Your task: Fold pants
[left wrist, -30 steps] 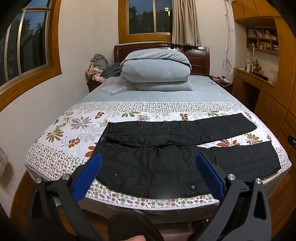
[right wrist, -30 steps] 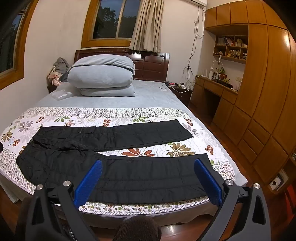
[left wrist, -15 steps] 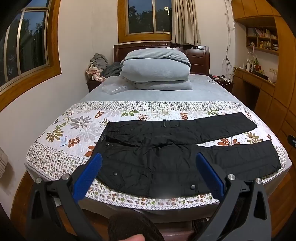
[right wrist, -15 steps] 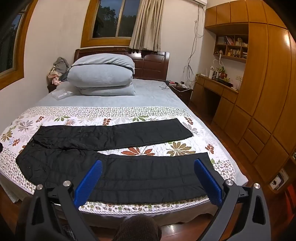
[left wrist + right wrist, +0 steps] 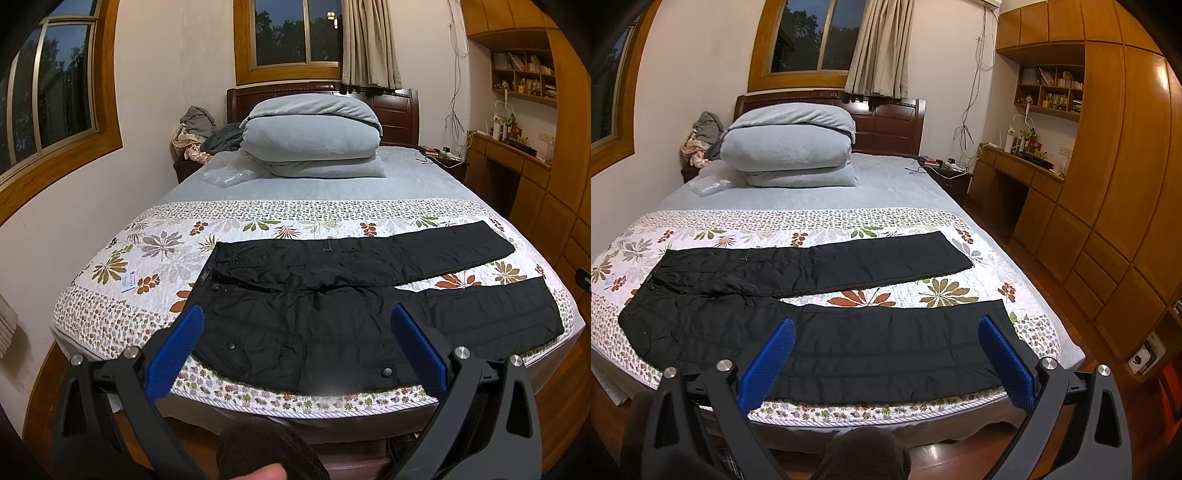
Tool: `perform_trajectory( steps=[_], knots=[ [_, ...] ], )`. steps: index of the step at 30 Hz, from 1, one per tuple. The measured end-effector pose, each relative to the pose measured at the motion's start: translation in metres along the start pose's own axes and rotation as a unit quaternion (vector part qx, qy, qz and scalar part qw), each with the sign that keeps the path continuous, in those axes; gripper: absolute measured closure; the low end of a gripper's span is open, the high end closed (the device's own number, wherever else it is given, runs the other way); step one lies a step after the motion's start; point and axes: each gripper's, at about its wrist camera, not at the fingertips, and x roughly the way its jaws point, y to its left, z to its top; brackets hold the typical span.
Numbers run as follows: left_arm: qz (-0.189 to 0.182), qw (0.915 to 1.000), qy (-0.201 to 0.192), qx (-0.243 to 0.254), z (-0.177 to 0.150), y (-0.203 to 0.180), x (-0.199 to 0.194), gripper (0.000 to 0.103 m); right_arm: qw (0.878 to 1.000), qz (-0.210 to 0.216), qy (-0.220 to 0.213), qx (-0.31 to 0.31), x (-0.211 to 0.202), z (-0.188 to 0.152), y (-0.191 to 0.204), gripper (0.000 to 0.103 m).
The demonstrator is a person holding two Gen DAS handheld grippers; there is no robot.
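Black pants lie spread flat on the floral quilt at the foot of the bed, waist to the left, both legs running right. They show in the right wrist view too. My left gripper is open and empty, held off the bed's front edge over the waist and seat end. My right gripper is open and empty, held off the front edge over the near leg. Neither gripper touches the cloth.
A stack of grey-blue folded bedding sits at the headboard. A clear plastic bag lies beside it. Loose clothes pile at the far left. A wooden desk and cabinets line the right wall.
Both views have crept slightly closer to the bed. The pants have not moved and both grippers stay open.
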Motion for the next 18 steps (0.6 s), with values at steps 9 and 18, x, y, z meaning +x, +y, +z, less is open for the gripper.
perform_trajectory(
  steps=[9, 18],
  knots=[
    [-0.002, 1.0000, -0.002, 0.000, 0.0000, -0.0006, -0.0003, 0.002, 1.000, -0.001, -0.002, -0.002, -0.0012, 0.0018, 0.0022, 0.003],
    [-0.001, 1.0000, -0.002, 0.001, -0.0009, -0.0015, -0.0011, 0.002, 1.000, 0.000, -0.003, -0.001, -0.0035, 0.0019, 0.0018, 0.003]
  ],
)
